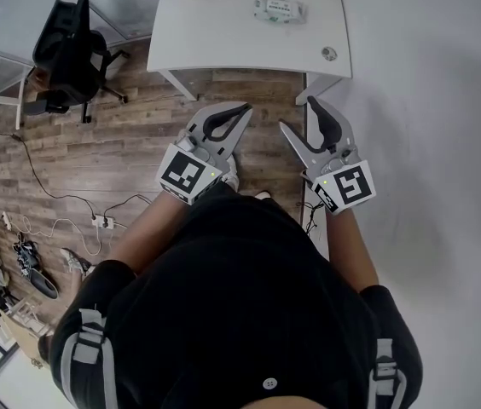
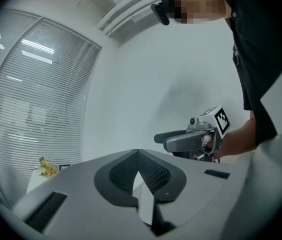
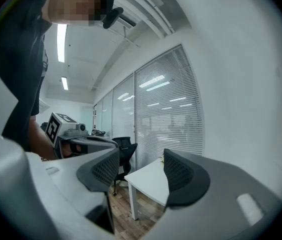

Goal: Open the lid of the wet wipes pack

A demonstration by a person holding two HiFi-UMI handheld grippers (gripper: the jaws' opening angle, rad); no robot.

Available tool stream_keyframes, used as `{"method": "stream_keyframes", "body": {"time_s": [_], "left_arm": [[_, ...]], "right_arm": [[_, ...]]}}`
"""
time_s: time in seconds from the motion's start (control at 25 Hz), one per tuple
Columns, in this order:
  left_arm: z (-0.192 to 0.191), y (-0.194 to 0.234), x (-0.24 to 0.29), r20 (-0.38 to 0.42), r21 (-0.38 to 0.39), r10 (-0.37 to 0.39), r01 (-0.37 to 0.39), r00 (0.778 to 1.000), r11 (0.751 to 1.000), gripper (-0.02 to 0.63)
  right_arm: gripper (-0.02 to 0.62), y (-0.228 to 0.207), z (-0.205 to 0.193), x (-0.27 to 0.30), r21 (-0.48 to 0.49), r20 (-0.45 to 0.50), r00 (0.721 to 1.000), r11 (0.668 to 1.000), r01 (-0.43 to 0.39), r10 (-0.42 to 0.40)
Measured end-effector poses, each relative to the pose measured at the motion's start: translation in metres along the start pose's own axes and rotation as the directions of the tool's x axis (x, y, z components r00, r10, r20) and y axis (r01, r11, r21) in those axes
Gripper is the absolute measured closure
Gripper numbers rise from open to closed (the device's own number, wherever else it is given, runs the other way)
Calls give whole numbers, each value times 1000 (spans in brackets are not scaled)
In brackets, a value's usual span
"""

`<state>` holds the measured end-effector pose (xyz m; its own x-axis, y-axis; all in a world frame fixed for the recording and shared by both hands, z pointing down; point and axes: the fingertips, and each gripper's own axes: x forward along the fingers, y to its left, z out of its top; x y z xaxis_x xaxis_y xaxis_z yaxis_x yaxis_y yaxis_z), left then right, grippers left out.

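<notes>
Two claws, neither near: my left claw [image 1: 242, 109] is shut and empty, right claw [image 1: 297, 114] wide; wet wipes pack [image 1: 280, 9] lies well ahead on the surface [image 1: 215, 37], crosswise, about midway.

Head view looks steeply down; gripper views face level, sharing the table [image 1: 223, 32].

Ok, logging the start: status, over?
Left gripper shut, empty. Right gripper open, empty. Wet wipes pack on table, untouched, beyond both. Nothing between.
</notes>
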<state>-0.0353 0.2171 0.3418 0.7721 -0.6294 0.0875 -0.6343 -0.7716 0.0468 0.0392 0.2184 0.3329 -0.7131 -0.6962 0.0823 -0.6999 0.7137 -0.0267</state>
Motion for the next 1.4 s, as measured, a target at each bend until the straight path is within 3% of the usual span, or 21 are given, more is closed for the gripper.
{"method": "stream_keyframes", "body": {"time_s": [0.36,0.8,1.4], "left_arm": [[3,43,3,5,-5,-10,10,1000,1000,604],[-9,104,-2,-25,-29,-52,51,998,998,604],[-12,166,22,-33,-35,-17,15,999,999,604]], "right_arm": [[307,-6,4,45,-12,-30,1000,1000,-9,9],[307,-11,4,101,-13,-54,997,999,52,-53],[308,-57,-3,151,-23,-51,996,997,76,-77]]}}
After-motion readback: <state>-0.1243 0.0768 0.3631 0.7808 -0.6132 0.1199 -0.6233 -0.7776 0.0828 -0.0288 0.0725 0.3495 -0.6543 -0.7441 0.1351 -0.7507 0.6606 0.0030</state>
